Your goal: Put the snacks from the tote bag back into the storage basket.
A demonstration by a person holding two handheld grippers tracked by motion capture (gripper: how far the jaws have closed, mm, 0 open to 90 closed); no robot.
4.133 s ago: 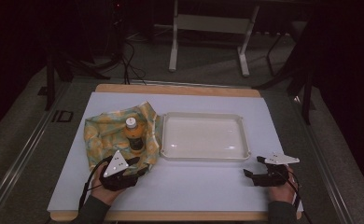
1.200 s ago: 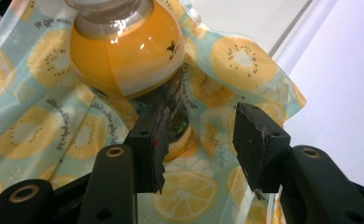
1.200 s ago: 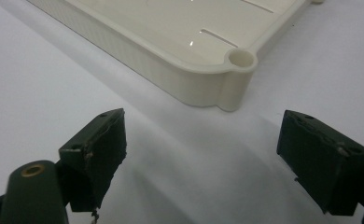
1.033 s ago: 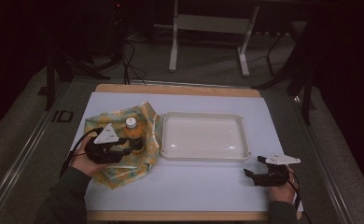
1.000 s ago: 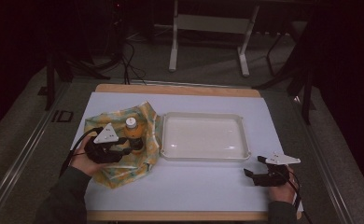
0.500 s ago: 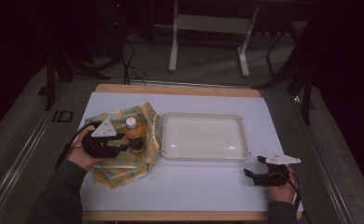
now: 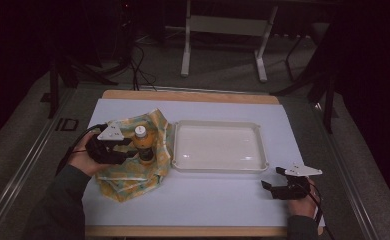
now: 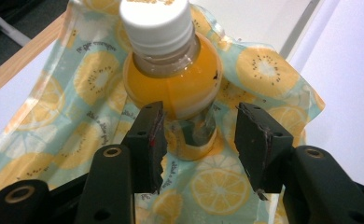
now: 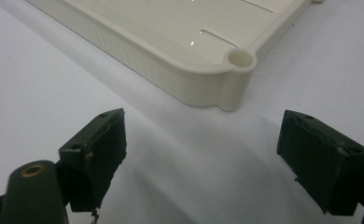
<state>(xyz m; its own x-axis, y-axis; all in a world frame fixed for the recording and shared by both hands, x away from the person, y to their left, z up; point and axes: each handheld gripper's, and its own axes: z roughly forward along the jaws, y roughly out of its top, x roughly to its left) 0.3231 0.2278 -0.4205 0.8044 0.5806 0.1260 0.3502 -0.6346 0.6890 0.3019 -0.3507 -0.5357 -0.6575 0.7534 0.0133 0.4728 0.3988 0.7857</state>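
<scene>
Bottle [image 7: 142, 145] of orange juice with a white cap stands upright on a fruit-print cloth [image 7: 133, 172] at the left of the white tabletop [image 7: 223, 205], seen from the high view. The left tool [image 7: 133, 148] lies level on the cloth just beside the bottle, pointing at its lower body. A cream tray [image 7: 218, 167] sits just right of the cloth. The right tool [image 7: 270, 185] rests on the tabletop near the tray's near right corner, well apart from the bottle.

From the left gripper view, the bottle [image 8: 173, 84] rises just beyond the left tool [image 8: 201, 140]. Its jaws have just been opening and now stand released, one on each side of the bottle's clear base, with a gap showing at each pad. The cloth [image 8: 54, 116], printed with lemon and kiwi slices, lies under both.

From the right gripper view, the right tool [image 9: 203, 149] is spread wide and grasps nothing, above bare tabletop [image 9: 40, 84], facing the tray's corner [image 9: 227, 88].
</scene>
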